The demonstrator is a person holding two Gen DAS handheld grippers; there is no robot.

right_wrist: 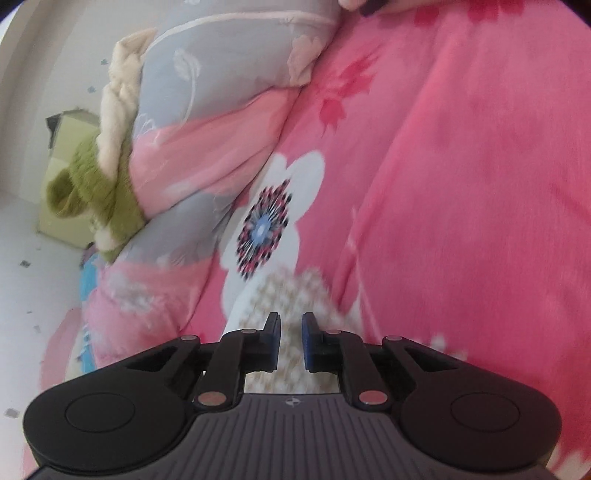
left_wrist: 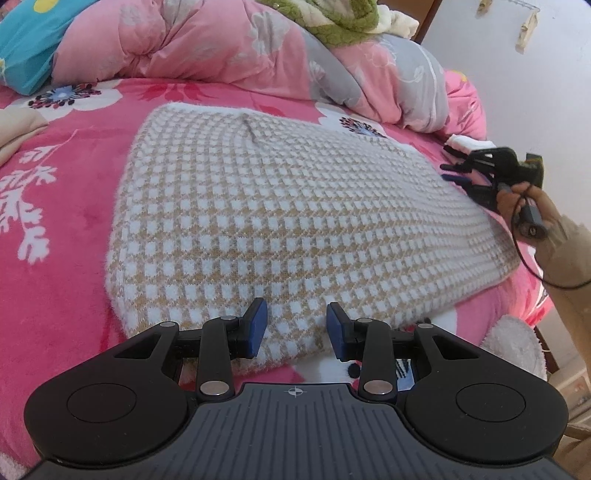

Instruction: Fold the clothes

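A folded knit sweater (left_wrist: 280,206) in a tan and white check lies flat on the pink floral blanket (left_wrist: 66,229). My left gripper (left_wrist: 297,325) is open, its blue pads (left_wrist: 258,325) hovering over the sweater's near edge with nothing between them. Held by a hand (left_wrist: 524,199), my right gripper (left_wrist: 456,168) sits at the sweater's far right edge. In the right wrist view the right gripper (right_wrist: 290,332) shows a narrow gap between its fingers, and a blurred corner of the sweater (right_wrist: 291,284) lies just beneath. No cloth is pinched between them.
A bunched pink and grey quilt (left_wrist: 192,48) lines the back of the bed, with a green and cream fuzzy garment (left_wrist: 332,22) on top. There is a blue pillow (left_wrist: 29,40) at the back left and a beige cloth (left_wrist: 14,133) at the left edge. A white wall (left_wrist: 535,74) stands to the right.
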